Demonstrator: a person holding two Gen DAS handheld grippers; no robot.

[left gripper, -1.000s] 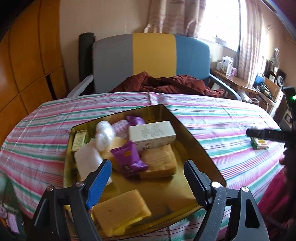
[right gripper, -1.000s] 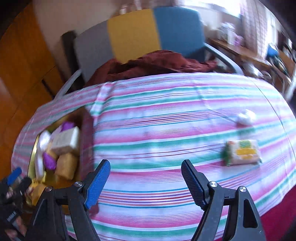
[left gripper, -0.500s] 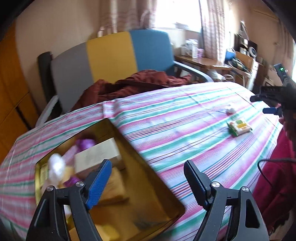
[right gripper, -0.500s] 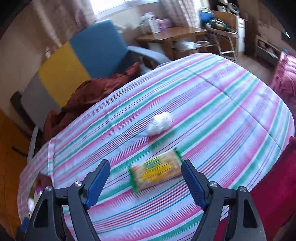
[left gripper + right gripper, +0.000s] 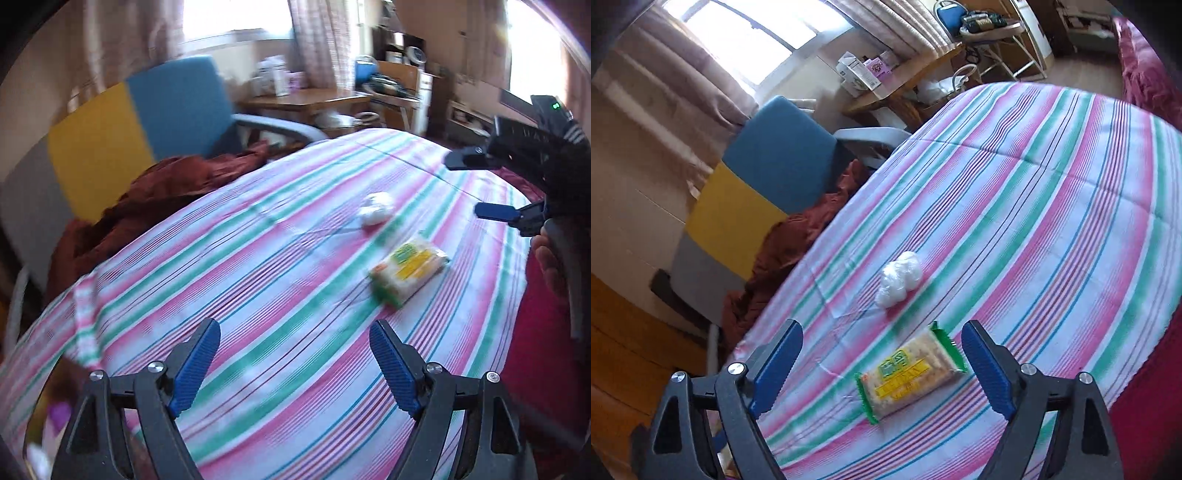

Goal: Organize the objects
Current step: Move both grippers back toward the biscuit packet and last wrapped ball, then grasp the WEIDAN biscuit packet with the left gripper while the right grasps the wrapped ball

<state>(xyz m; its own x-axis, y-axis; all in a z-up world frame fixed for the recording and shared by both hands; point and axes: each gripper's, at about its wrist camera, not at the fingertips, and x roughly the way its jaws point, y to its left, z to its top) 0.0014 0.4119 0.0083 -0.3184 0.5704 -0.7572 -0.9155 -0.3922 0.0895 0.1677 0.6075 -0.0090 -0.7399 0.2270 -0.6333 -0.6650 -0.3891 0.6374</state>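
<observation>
A snack packet (image 5: 911,372) with green ends and a yellow label lies on the striped tablecloth (image 5: 1052,221), just ahead of and between the fingers of my right gripper (image 5: 882,360). Its jaws are opening and touch nothing. Beyond the packet sits a white crinkled plastic wad (image 5: 900,278). In the left wrist view my left gripper (image 5: 295,358) hovers over bare cloth with opening, empty jaws. The packet (image 5: 409,271) and the wad (image 5: 376,212) lie ahead to its right. The right gripper (image 5: 476,186) shows at the right edge. The tin's corner is a blur at the lower left.
A grey, yellow and blue armchair (image 5: 122,125) stands behind the table with a rust-brown cloth (image 5: 155,192) draped on it. A wooden desk (image 5: 310,99) with boxes and clutter stands by the window. A person's hand (image 5: 550,262) and red clothing lie at the table's right edge.
Both grippers swung right, away from the gold tin of snacks, toward the packet and wad. The right gripper now frames the packet. Both jaws have widened a little.
</observation>
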